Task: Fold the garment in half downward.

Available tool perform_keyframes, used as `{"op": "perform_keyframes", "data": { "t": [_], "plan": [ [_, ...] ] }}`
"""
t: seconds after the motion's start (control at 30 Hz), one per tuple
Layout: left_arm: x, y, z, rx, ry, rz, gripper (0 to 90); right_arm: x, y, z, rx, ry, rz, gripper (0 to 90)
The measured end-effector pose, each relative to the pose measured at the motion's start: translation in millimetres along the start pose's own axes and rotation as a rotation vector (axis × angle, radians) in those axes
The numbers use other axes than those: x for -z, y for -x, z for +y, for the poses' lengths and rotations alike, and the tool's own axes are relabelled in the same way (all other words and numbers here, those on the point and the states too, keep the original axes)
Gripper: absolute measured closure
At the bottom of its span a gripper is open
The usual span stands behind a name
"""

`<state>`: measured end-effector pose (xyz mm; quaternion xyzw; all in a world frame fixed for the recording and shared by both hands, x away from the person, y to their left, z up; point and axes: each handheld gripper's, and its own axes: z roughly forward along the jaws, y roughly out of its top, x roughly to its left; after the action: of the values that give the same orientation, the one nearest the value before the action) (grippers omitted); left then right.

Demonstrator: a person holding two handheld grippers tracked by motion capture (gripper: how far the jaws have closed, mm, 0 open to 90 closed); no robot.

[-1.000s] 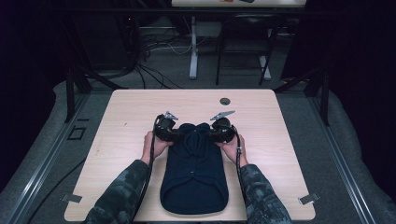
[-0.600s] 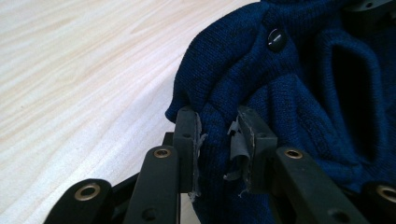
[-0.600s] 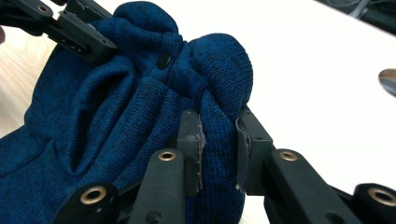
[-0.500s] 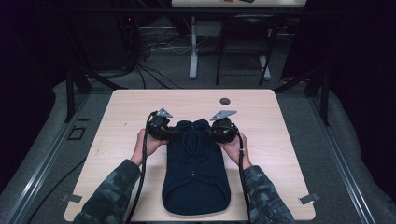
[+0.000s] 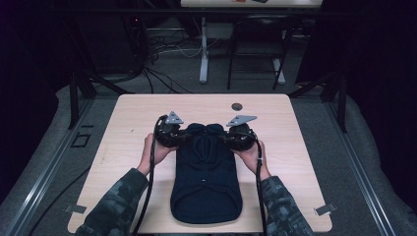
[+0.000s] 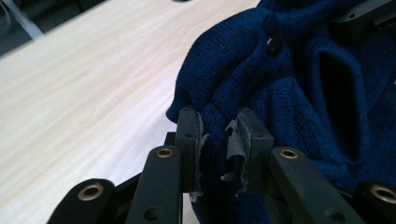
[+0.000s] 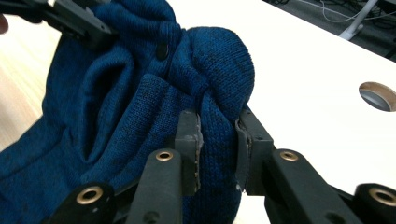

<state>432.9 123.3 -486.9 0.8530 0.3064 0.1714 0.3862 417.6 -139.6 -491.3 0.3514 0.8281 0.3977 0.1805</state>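
Observation:
A dark blue knitted sweater lies lengthwise on the wooden table, hem toward the person. Its far end is bunched up between both hands. My left gripper is shut on the sweater's left shoulder; in the left gripper view the knit is pinched between the jaws of my left gripper, near a dark button. My right gripper is shut on the right shoulder; in the right gripper view a thick fold of the sweater is clamped at my right gripper.
A round cable hole sits in the table near the far edge, also the hole in the right gripper view. Beyond the table stand chair legs and floor cables. Bare tabletop lies left and right of the sweater.
Both grippers have moved away from the person with the sweater's shoulders, dragging the garment along the table and bunching its top.

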Motion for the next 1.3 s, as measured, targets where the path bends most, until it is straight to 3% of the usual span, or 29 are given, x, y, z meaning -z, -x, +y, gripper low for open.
{"op": "perform_keyframes", "data": {
  "t": [0.27, 0.4, 0.67, 0.77, 0.87, 0.93, 1.07, 1.13, 1.3],
  "plan": [
    [8.7, 5.8, 6.4, -0.037, 0.023, 0.003, 73.1, 14.5, -1.2, 0.9, 0.014, 0.028, 0.003, 72.3],
    [12.7, 8.4, 8.0, -0.081, 0.038, 0.006, 73.1, 18.2, -1.0, 0.1, 0.012, 0.033, 0.011, 71.8],
    [18.6, 14.5, 11.1, -0.125, 0.075, 0.017, 73.5, 23.8, 1.8, -0.8, -0.043, 0.029, 0.043, 68.9],
    [21.2, 16.2, 11.8, -0.138, 0.085, 0.018, 73.5, 26.6, -0.1, -0.1, -0.038, 0.025, 0.033, 71.9],
    [23.4, 16.4, 12.1, -0.139, 0.09, 0.01, 73.1, 30.2, -6.7, 0.3, -0.011, 0.053, -0.011, 74.5],
    [24.0, 15.6, 11.8, -0.132, 0.079, -0.01, 72.5, 31.3, -8.7, 0.0, 0.001, 0.061, -0.023, 74.9],
    [20.5, 14.4, 10.1, -0.135, -0.006, -0.063, 70.3, 32.9, -15.1, -1.7, 0.033, 0.098, -0.052, 76.3],
    [20.1, 14.7, 9.0, -0.13, -0.026, -0.079, 69.7, 32.3, -17.0, -2.7, 0.044, 0.102, -0.059, 76.5],
    [20.2, 14.9, 7.9, -0.146, -0.047, -0.079, 70.6, 31.0, -19.4, -5.4, 0.061, 0.125, -0.068, 76.6]
  ]
}}
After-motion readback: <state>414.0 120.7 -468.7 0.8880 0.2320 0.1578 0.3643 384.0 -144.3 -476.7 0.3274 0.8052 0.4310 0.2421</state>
